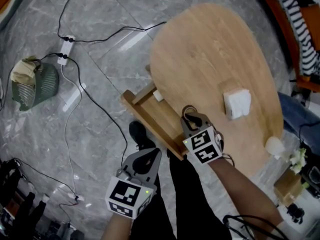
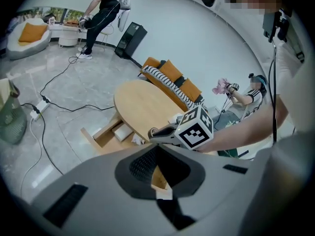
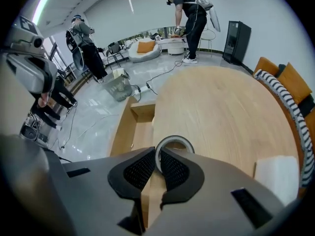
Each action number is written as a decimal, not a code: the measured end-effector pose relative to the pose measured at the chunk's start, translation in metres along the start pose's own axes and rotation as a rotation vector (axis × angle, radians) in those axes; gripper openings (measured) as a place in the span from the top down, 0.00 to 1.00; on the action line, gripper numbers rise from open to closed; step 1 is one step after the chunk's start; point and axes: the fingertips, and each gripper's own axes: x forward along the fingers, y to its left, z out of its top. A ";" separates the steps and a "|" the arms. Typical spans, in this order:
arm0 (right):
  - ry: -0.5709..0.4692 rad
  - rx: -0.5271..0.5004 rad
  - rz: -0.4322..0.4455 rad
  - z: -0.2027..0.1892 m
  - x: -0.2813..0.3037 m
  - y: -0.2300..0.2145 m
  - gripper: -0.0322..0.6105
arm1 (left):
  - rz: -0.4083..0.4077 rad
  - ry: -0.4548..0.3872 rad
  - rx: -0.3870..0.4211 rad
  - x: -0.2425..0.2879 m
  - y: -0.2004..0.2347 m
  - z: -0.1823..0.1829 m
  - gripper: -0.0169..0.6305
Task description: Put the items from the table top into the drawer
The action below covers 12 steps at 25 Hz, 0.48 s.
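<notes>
An oval wooden table (image 1: 210, 54) has a drawer (image 1: 150, 111) pulled open on its left side, with a small white item (image 1: 158, 95) inside. My right gripper (image 1: 192, 121) is at the table's near edge beside the drawer. In the right gripper view it (image 3: 158, 162) is shut on the wall of a grey tape ring (image 3: 179, 142), which rests on the table top. A white folded pack (image 1: 237, 103) lies further right on the table. My left gripper (image 1: 152, 154) hangs lower, in front of the drawer, shut with nothing in it (image 2: 156, 154).
A green basket (image 1: 32, 84) and a power strip with cables (image 1: 65, 51) lie on the grey tiled floor to the left. The person's dark trousers and shoe (image 1: 140, 134) are below the drawer. A small white object (image 1: 275, 146) sits beyond the table's right edge. An orange sofa (image 2: 170, 75) stands behind.
</notes>
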 end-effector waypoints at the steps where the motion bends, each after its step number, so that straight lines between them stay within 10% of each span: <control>1: -0.006 -0.013 0.008 0.000 -0.002 0.003 0.86 | 0.007 0.001 -0.007 -0.001 0.002 -0.003 0.97; 12: -0.065 -0.119 0.137 0.019 0.002 0.056 0.86 | 0.024 -0.011 -0.047 -0.007 0.016 -0.010 0.97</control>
